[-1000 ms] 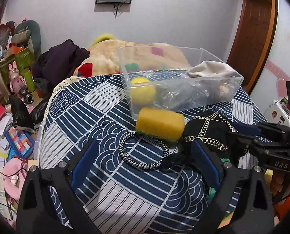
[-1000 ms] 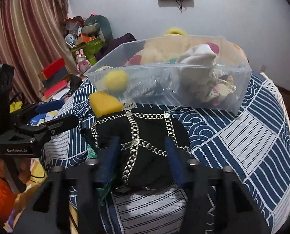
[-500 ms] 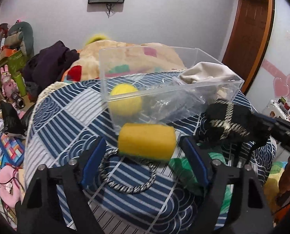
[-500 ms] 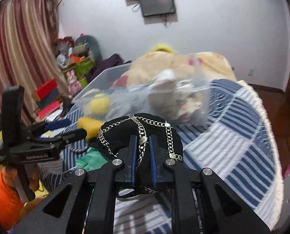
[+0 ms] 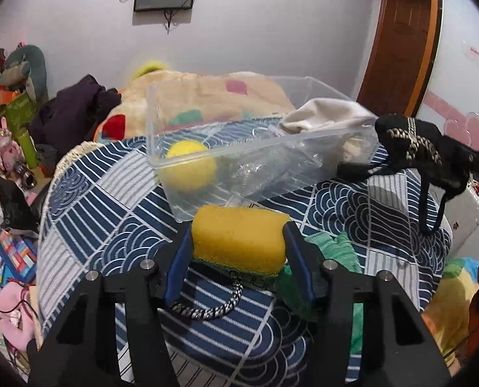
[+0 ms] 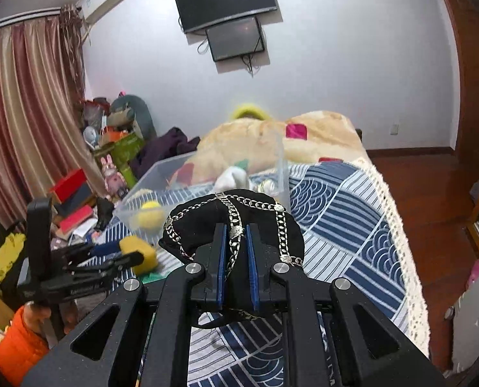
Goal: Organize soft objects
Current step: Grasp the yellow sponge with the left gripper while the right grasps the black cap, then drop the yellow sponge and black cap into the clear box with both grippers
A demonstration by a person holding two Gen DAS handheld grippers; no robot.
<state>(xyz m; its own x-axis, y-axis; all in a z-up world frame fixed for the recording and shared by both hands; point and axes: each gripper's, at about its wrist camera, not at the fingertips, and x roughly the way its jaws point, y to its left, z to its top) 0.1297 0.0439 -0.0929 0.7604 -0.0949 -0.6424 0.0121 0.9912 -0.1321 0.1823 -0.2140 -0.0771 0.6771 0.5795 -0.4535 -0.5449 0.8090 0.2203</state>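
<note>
porous yellow sponge [image 5: 238,238], glossy clear plastic bin [image 5: 239,148], matt black cloth pouch [image 6: 236,222] with shiny metal chain

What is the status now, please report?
Left gripper shut on yellow sponge, low over bedspread. Right gripper shut on black chained pouch, lifted beside clear bin. Nothing blocks bin opening.

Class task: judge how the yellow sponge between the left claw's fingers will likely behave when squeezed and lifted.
The sponge looks porous, so it probably compresses and is light. Its rough surface should grip the left claw pads rather than slip. Its rounded shape lying on the quilt suggests it might roll if nudged.
</note>
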